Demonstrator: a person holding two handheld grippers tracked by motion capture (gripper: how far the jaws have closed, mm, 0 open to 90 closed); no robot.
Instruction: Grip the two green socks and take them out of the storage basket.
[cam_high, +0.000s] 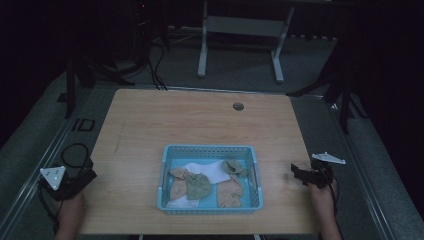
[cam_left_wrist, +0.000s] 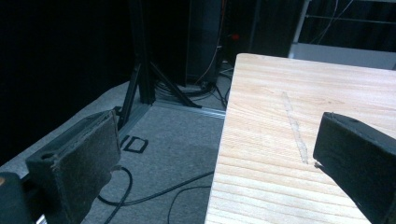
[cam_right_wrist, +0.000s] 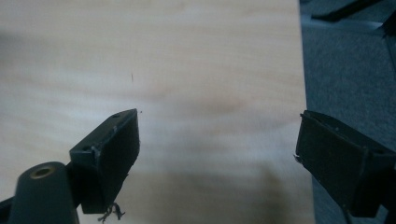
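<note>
1. We are viewing a blue plastic basket (cam_high: 210, 150) of small crumpled cloths (cam_high: 199, 185), sitting in the lower centre of the high view, between the two grippers. The basket's long axis is running left to right across the frame.
2. We are holding the left gripper (cam_high: 91, 175) at the lower left, at the table's edge, and the right gripper (cam_high: 296, 172) at the lower right. The right one is lying somewhat nearer the basket's side wall, so we are judging it the likelier to reach inward first.
3. Both grippers are standing released, jaws wide apart with nothing between them, as the left gripper view (cam_left_wrist: 210, 154) and the right gripper view (cam_right_wrist: 217, 154) are showing.
4. The cloths, olive, peach and white, are lying heaped and overlapping inside the basket.
5. The surface is a pale wooden tabletop (cam_high: 200, 120). Around it we are seeing grey carpet (cam_high: 240, 70), black stands (cam_high: 72, 85) and a white desk frame (cam_high: 240, 30) in a dim room.
</note>
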